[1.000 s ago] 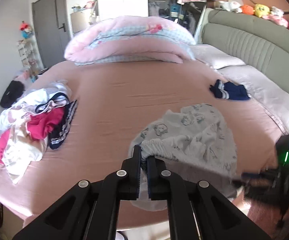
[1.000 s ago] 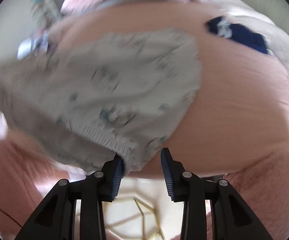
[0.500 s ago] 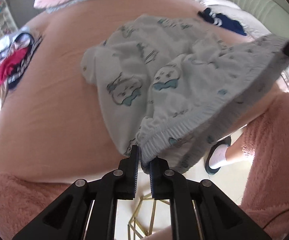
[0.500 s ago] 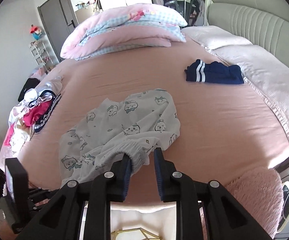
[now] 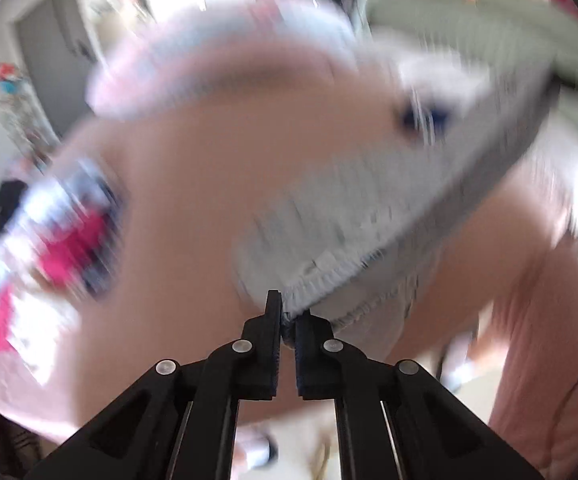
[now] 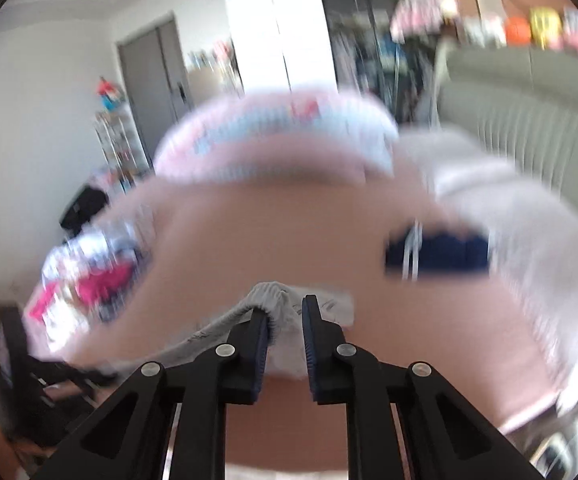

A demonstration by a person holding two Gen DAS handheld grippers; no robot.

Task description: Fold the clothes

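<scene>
Above the bed [image 5: 193,184], the pale printed garment [image 5: 369,208] hangs stretched, blurred.

Our left tongs [image 5: 287,322] are pinched tight on the elastic waistband, angled downward. Our right tongs [image 6: 286,330] have just been closing, their blue-padded jaws still slightly apart with gathered waistband fabric between them.
</scene>
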